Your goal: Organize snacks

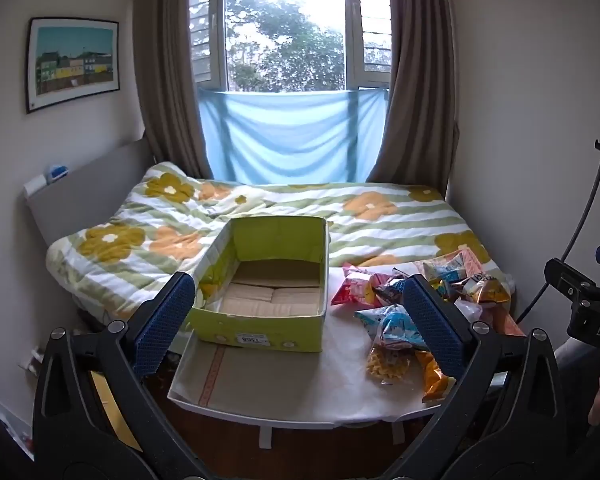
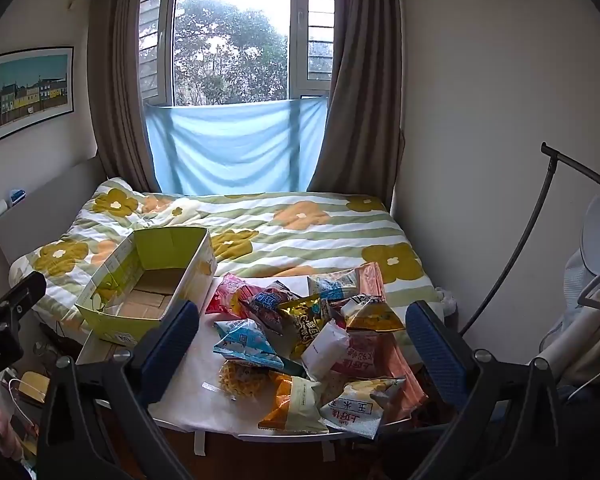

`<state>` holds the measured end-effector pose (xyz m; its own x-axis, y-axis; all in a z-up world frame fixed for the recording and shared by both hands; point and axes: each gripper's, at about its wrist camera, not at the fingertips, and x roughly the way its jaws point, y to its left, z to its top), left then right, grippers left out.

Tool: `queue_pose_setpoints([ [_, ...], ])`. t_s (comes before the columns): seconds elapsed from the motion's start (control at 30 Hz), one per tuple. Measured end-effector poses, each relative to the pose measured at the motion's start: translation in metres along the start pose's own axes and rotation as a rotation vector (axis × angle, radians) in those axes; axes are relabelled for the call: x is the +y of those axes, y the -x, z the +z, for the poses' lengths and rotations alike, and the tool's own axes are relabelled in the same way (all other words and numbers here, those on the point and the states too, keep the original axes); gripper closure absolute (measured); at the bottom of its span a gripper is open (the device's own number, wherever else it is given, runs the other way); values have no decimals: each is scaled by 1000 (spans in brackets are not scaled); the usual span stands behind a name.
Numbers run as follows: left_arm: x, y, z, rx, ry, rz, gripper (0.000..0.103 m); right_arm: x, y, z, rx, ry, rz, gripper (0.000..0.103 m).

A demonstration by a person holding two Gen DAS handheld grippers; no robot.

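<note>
An empty green cardboard box (image 1: 260, 312) (image 2: 100, 316) stands on the left of a small white table (image 1: 268, 384) (image 2: 180, 400). A heap of colourful snack packets (image 1: 404, 312) (image 2: 312, 340) lies on the table's right side. My left gripper (image 1: 300, 320) hangs open above the table's near edge, its blue pads either side of the box's front, nothing between them. My right gripper (image 2: 304, 344) is open too, held above the snack heap without touching it. The right gripper's black body (image 1: 588, 304) shows at the right edge of the left wrist view.
A bed with a flowered, green-striped quilt (image 1: 372, 216) (image 2: 320, 232) lies just behind the table, under a window with brown curtains. A black curved stand (image 2: 520, 256) and a white fan stand at the right wall. Bags and clutter sit on the floor at the left (image 2: 28, 392).
</note>
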<state>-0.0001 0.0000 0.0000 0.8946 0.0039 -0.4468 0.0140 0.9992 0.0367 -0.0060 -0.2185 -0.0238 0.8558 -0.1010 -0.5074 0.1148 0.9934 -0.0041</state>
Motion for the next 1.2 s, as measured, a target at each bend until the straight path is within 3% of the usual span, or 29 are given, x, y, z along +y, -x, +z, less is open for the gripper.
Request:
queue_pose_setpoints([
  [1.2,6,-10,-4,43,-2,-16,0,1,-2,-4,31,-14,-16,0],
])
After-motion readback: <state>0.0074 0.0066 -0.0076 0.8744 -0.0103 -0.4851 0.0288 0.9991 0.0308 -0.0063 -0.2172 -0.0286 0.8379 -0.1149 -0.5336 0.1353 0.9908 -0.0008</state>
